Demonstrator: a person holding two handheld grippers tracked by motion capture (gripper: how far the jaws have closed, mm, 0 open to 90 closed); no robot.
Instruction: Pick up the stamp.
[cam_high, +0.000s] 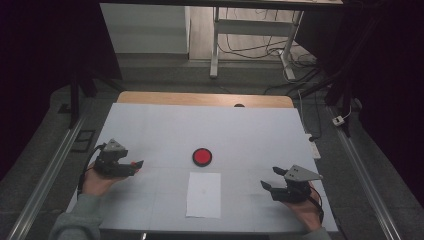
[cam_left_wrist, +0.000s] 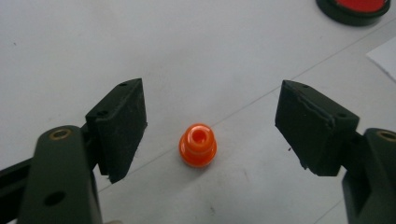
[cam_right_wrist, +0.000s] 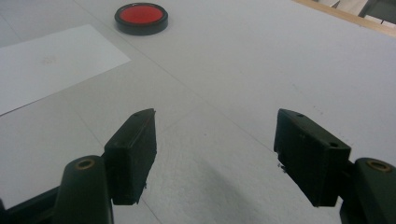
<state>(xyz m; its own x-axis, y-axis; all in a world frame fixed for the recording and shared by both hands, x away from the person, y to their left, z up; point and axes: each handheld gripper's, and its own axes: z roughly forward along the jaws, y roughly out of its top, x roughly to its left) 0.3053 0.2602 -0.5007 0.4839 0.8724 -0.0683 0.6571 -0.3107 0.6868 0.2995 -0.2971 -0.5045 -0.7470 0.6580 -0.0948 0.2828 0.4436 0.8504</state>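
A small orange plastic cap stands upright on the white table. My left gripper is open around it, one black jaw on each side, with clear gaps between the pads and the cap. From above, the left gripper sits at the table's left side with an orange spot at its tips. My right gripper rests at the front right, open, with nothing between its jaws.
A round red button with a black rim lies at the table's middle, also seen as the red button. A white sheet of paper lies just in front of it. The white table top ends at a wooden strip behind.
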